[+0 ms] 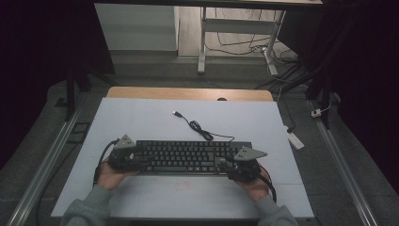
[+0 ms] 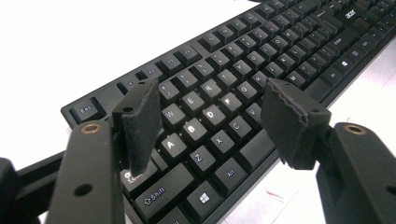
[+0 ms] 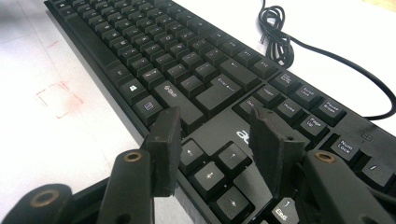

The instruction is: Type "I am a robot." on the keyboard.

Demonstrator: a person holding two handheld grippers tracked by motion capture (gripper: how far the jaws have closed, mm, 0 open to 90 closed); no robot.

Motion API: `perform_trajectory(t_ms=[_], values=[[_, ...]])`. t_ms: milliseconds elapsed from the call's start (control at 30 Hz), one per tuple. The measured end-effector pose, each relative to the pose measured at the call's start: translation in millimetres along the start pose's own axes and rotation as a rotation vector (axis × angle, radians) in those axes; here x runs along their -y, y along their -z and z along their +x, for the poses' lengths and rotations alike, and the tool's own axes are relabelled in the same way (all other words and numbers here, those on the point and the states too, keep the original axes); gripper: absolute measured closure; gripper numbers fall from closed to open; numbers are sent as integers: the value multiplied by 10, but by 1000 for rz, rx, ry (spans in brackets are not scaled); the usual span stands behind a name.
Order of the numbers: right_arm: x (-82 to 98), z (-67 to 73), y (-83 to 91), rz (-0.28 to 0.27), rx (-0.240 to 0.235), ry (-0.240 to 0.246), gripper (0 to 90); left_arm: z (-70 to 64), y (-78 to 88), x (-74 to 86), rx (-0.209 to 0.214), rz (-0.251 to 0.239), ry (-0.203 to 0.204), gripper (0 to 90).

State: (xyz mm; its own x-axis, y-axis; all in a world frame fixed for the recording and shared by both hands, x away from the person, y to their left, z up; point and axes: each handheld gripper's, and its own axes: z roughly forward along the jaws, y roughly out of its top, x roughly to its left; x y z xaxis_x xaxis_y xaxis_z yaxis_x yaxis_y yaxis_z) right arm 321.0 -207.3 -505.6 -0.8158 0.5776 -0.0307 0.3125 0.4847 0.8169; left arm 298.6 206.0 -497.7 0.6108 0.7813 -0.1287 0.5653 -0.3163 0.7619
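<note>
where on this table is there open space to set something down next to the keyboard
The white table top is bare beyond the keyboard at far left, and along the near edge between the sleeves. It is crowded behind the keyboard's right half, where the cable lies coiled, and at both keyboard ends, where the grippers sit.

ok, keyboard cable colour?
Black cable, partly coiled on the white table; clearest in the right gripper view.

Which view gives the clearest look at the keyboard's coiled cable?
The high view: the cable lies whole on the white table, from its plug through the coil to the keyboard. The right gripper view shows the coil and a stretch running to the picture's edge, closer but cut off. The left gripper view frames keys instead.
</note>
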Motion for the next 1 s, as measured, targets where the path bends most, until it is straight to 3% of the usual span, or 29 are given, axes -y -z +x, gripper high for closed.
perform_trajectory(t_ms=[667, 833, 967, 1000], values=[[-104, 86, -119, -16, -30, -16, 570, -24, -25, -1, -2, 11, -4, 365], [-168, 157, -211, -14, -62, 0, 656, -28, -34, -2, -1, 17, -10, 365], [-243, 218, -277, -2, -91, 21, 814, -33, -38, -2, -1, 19, -12, 364], [-243, 218, -277, -2, -91, 21, 814, -33, -40, -2, -2, 19, -11, 364]])
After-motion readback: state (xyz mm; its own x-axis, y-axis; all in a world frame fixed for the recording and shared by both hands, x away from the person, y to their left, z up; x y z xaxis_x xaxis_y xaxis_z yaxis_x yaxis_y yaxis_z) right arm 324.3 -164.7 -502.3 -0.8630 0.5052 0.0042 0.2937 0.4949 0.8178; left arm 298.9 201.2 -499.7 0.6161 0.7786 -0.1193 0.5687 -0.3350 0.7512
